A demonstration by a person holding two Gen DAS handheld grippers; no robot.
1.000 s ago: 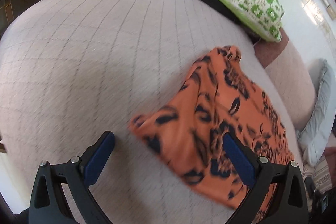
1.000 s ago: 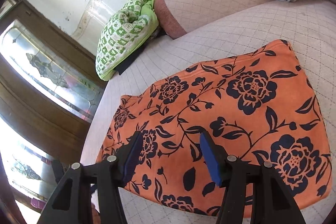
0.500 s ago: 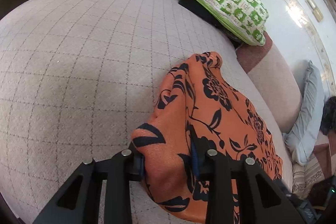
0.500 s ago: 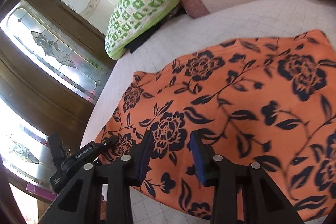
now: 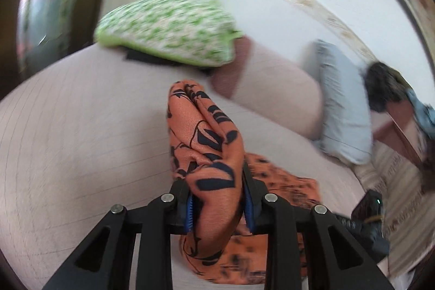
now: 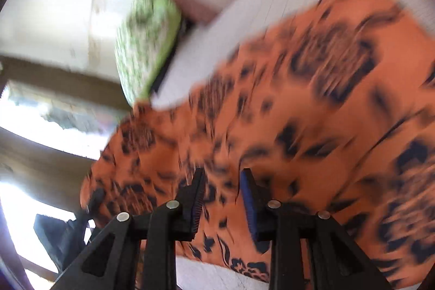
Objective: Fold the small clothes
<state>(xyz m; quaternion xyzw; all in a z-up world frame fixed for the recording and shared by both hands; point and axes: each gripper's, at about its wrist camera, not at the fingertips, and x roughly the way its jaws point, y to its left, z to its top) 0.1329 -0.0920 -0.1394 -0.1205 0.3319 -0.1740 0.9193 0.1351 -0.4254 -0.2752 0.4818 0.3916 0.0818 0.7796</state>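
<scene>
An orange cloth with a dark floral print (image 5: 209, 143) lies on the pale quilted bed (image 5: 81, 132). My left gripper (image 5: 217, 197) is shut on a bunched edge of the cloth and holds it raised off the bed. In the right wrist view the same cloth (image 6: 312, 105) is lifted at its near edge and blurred by motion. My right gripper (image 6: 221, 197) has its jaws close together with the cloth's edge pinched between the blue pads. The left gripper's black body (image 6: 89, 203) shows at the cloth's far left corner.
A green and white patterned pillow (image 5: 168, 29) lies at the head of the bed, also in the right wrist view (image 6: 146, 45). A pink bolster (image 5: 272, 89) and a pale blue pillow (image 5: 342, 110) lie to the right. A wall stands behind.
Both grippers have lifted with the cloth in them, and the cloth's near edge has come off the bed. The left gripper went from open to shut on the cloth a second ago.
</scene>
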